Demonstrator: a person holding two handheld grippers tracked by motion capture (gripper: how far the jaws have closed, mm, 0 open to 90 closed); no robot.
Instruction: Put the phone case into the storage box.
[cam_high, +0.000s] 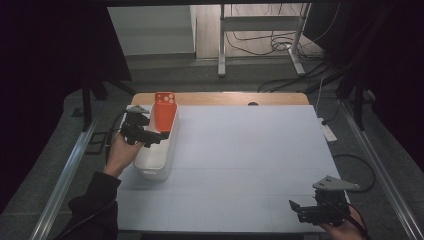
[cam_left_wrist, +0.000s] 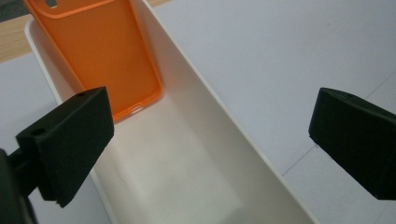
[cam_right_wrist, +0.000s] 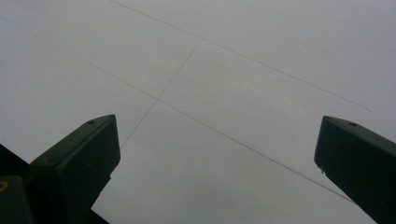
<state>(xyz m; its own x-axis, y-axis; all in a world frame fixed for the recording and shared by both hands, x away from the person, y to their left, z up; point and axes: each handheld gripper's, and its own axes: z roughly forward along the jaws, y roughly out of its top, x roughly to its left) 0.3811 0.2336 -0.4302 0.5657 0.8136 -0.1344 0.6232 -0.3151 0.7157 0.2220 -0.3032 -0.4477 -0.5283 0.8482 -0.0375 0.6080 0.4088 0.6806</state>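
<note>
Left gripper (cam_high: 156, 137) hangs over the near-middle of the white bin (cam_high: 150, 170), jaws spread wide and empty; its own view looks down between the black pads into the bare floor of the bin (cam_left_wrist: 187, 177). Orange phone case (cam_high: 164, 111) stands propped inside the far end of that bin, leaning back against the end wall, camera cut-outs uppermost and its top poking above the rim. From the left gripper the case (cam_left_wrist: 107, 51) lies just ahead, toward the far end of the table (cam_high: 250, 150), apart from both pads. Long axis of the case runs up the slope of the wall and along the bin's length, so its thin edges face the long side walls. Judgement: any grasp would have to come from this hand, going forward along the trough and closing across the case's width or over its upper edge; the walls leave little room at the sides. Right gripper (cam_high: 304, 209) rests low at the near right corner of the table, jaws likewise apart with nothing between them, its view looking on plain white tabletop (cam_right_wrist: 224, 84), well apart from bin and case.
</note>
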